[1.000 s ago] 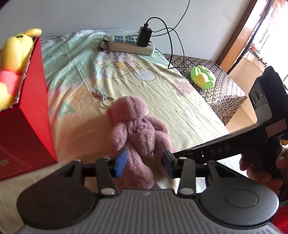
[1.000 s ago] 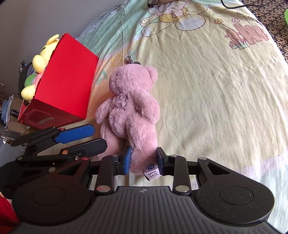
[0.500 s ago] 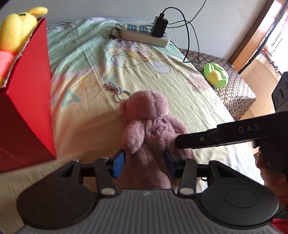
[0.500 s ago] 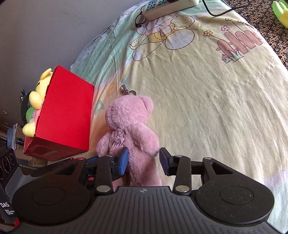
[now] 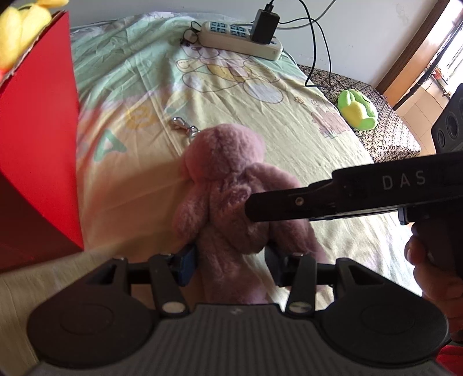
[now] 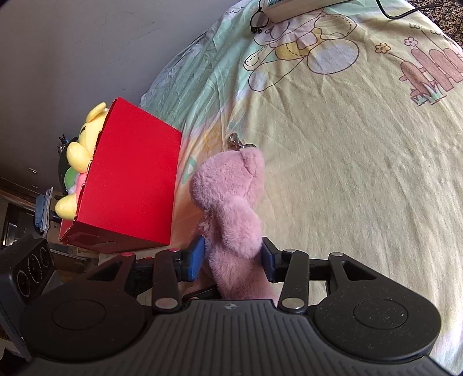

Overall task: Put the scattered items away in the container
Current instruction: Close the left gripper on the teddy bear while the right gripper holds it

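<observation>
A pink plush bear (image 5: 228,191) with a metal key clip (image 5: 185,127) is raised off the bed sheet. My left gripper (image 5: 230,264) has its jaws around the bear's lower body and presses the fur. My right gripper (image 6: 233,260) grips the bear (image 6: 231,208) from the other side; its finger (image 5: 318,199) crosses the left wrist view. A red box (image 6: 130,179) stands to the left (image 5: 37,138), with a yellow plush toy (image 6: 84,141) inside it.
A white power strip (image 5: 240,37) with a black charger and cables lies at the far end of the bed, with glasses (image 6: 259,21) beside it. A green plush toy (image 5: 357,108) sits on a patterned bench at right. A wall lies behind.
Both grippers have closed in on the bear and lifted it upright off the sheet, nearer the red box. The right gripper's jaws now sit around its body rather than its foot.
</observation>
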### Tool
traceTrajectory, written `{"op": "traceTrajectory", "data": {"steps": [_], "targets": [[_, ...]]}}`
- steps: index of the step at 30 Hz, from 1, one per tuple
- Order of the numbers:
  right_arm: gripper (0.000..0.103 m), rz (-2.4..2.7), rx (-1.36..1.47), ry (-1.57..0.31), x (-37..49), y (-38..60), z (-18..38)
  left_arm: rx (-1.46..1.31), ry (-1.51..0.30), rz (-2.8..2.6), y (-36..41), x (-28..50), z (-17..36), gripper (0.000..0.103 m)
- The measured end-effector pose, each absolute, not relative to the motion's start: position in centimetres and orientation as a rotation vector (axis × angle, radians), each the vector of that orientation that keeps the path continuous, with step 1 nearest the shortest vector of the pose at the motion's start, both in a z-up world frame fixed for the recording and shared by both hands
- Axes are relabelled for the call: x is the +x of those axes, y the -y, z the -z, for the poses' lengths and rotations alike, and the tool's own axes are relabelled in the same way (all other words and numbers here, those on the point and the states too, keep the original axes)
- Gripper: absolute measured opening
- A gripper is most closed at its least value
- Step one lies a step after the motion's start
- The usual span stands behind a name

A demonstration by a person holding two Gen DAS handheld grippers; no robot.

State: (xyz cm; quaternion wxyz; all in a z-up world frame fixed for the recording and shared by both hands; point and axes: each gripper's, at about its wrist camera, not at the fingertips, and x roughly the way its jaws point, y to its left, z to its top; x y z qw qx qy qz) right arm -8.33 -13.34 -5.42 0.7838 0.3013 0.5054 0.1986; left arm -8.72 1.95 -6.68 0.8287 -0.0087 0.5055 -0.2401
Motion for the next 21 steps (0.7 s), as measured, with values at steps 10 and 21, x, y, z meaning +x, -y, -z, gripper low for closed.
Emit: {"op": "traceTrajectory", "data": {"steps": [10, 21], "targets": [[0.043, -0.472, 0.53, -1.112, -8.0, 11.1, 5.4, 0.046, -1.06, 0.488, -1.1, -8.9, 6.6, 0.042], [0.041, -0.442, 0.468, -1.097, -9.2, 11.4, 4.4, 0.113, -1.038, 0.514, 0.2, -9.7, 6.3, 0.038]]}}
